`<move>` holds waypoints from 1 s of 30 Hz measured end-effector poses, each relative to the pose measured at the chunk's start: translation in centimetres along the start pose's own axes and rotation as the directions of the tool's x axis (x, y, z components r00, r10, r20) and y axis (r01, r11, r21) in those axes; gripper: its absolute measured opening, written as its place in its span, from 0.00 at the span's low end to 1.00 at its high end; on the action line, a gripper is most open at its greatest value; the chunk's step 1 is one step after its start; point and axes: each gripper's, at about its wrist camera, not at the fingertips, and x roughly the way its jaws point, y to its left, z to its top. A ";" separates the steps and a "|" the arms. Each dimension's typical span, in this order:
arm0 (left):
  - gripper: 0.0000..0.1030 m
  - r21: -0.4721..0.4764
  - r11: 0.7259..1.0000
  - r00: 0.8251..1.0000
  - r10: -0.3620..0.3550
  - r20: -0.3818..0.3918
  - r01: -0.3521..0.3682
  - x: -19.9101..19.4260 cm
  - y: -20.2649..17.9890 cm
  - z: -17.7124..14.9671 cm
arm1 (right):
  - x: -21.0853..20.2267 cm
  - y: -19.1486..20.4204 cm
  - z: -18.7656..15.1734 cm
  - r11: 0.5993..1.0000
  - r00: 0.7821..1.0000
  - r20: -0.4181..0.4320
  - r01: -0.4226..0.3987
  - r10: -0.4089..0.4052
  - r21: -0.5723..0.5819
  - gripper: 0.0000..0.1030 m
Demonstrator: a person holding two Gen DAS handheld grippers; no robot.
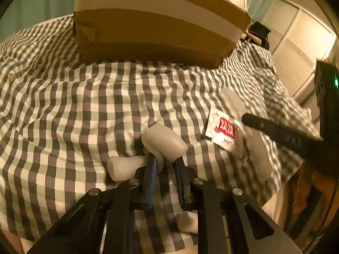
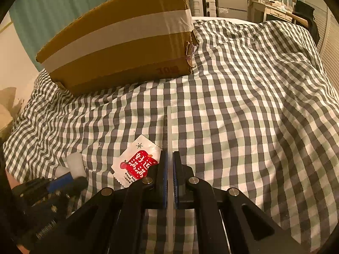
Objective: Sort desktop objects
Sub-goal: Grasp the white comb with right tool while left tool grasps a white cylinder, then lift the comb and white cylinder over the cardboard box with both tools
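Left tongs (image 1: 164, 158) clamped on white dumbbell-shaped piece (image 1: 164, 139) over checked bedspread (image 1: 84, 105); right tongs (image 2: 169, 158) clamped on thin translucent strip (image 2: 168, 122), beside red-and-white sachet (image 2: 135, 163), cardboard box (image 2: 118, 42) behind.

1. Brown taped cardboard box (image 1: 156, 21): top cut off by the frame edge at 12 o'clock in the left wrist view; interior not visible in either view.
2. White translucent knobbed plastic piece (image 1: 163, 141): its middle is hidden between the blue pads of the left gripper (image 1: 166, 163); overall shape cannot be told.
3. Thin white flat strip (image 2: 169, 127): seen edge-on in the right gripper (image 2: 169, 160); its face is unreadable.
4. Red-and-white printed sachet (image 2: 135, 163): corner at 4 o'clock hidden behind the gripper; small print illegible.
5. Right gripper in the left wrist view, at 3 o'clock: blurred.
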 end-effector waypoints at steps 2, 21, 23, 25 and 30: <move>0.16 0.018 1.000 1.000 0.006 -0.002 -0.006 0.0 -0.2 0.2 | 0.0 0.1 0.0 1.000 1.000 0.003 -0.002 0.002 -0.003 0.04; 0.16 0.002 0.998 0.980 -0.069 0.185 0.070 -5.0 -1.1 1.9 | -3.6 1.2 0.7 0.996 0.992 0.098 -0.069 0.074 -0.052 0.04; 0.16 0.003 0.997 0.977 -0.076 0.198 0.077 -5.4 -1.3 2.3 | -4.1 1.4 0.7 0.996 0.991 0.107 -0.070 0.076 -0.062 0.04; 0.16 0.009 0.997 0.974 -0.074 0.216 0.074 -6.0 -1.5 2.6 | -4.1 1.3 0.8 0.995 0.991 0.108 -0.074 0.080 -0.059 0.04; 0.16 0.015 0.997 0.973 -0.071 0.221 0.069 -6.3 -1.3 2.6 | -2.3 0.9 0.4 0.998 0.997 0.048 -0.050 0.052 -0.040 0.05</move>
